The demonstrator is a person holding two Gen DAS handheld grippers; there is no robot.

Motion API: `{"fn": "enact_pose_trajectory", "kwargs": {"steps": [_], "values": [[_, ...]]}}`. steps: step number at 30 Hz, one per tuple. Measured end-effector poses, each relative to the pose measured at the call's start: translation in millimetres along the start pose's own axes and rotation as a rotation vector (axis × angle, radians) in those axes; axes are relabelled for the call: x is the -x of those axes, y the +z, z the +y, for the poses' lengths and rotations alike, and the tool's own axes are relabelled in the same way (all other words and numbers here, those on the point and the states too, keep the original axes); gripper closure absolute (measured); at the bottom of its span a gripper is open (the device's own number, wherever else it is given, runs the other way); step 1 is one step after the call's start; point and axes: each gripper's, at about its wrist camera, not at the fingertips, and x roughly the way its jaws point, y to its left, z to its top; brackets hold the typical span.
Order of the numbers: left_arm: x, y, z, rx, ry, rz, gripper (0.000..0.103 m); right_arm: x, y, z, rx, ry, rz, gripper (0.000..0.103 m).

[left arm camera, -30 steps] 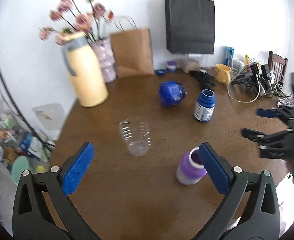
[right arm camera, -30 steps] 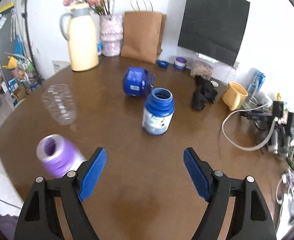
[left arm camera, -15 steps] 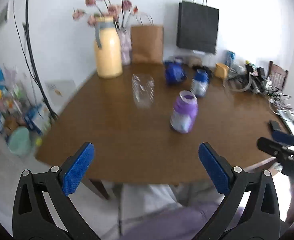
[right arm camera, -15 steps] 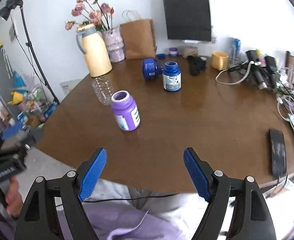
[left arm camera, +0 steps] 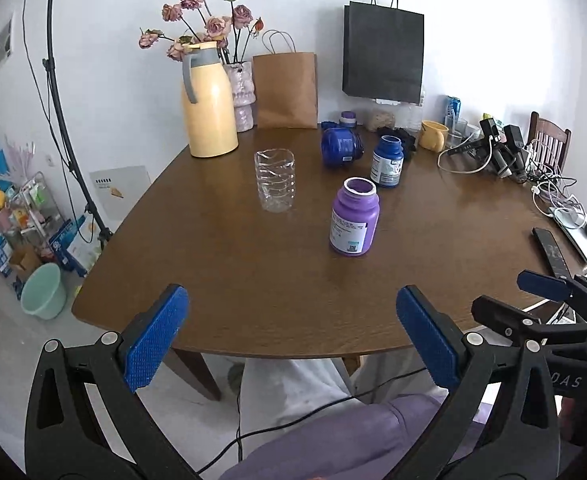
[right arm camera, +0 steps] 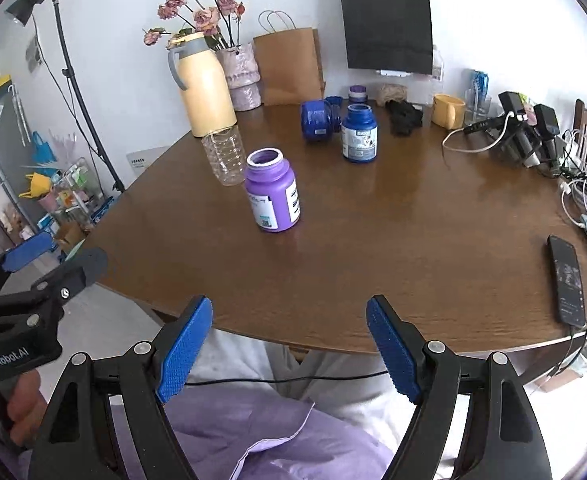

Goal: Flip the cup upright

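A clear plastic cup [left arm camera: 275, 180] stands upright on the brown table [left arm camera: 253, 272], mouth up; it also shows in the right wrist view [right arm camera: 224, 156]. An open purple jar [left arm camera: 353, 218] stands upright to its right, also in the right wrist view [right arm camera: 273, 196]. My left gripper [left arm camera: 289, 340] is open and empty, held off the table's near edge. My right gripper [right arm camera: 289, 344] is open and empty, also off the near edge; it shows at the right of the left wrist view [left arm camera: 525, 300].
A blue jar [left arm camera: 388, 162] stands upright and another blue jar [left arm camera: 341, 147] lies on its side behind it. A yellow thermos [left arm camera: 209, 104], flower vase [left arm camera: 242, 96], paper bags [left arm camera: 287, 90], yellow mug [left arm camera: 433, 135], cables [left arm camera: 493, 152] and a phone [right arm camera: 568, 280] sit around the table.
Both grippers have pulled back from over the table to beyond its near edge, staying open. The clear cup and purple jar stand where they were.
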Motion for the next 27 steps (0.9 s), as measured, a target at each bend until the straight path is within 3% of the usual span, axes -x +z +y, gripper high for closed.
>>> {"fn": "enact_pose_trajectory", "kwargs": {"steps": [27], "values": [[0.7, -0.9, -4.1, -0.016, -0.003, -0.004, 0.0, -1.8, -0.3, -7.8, -0.004, 0.028, -0.008, 0.02]]}}
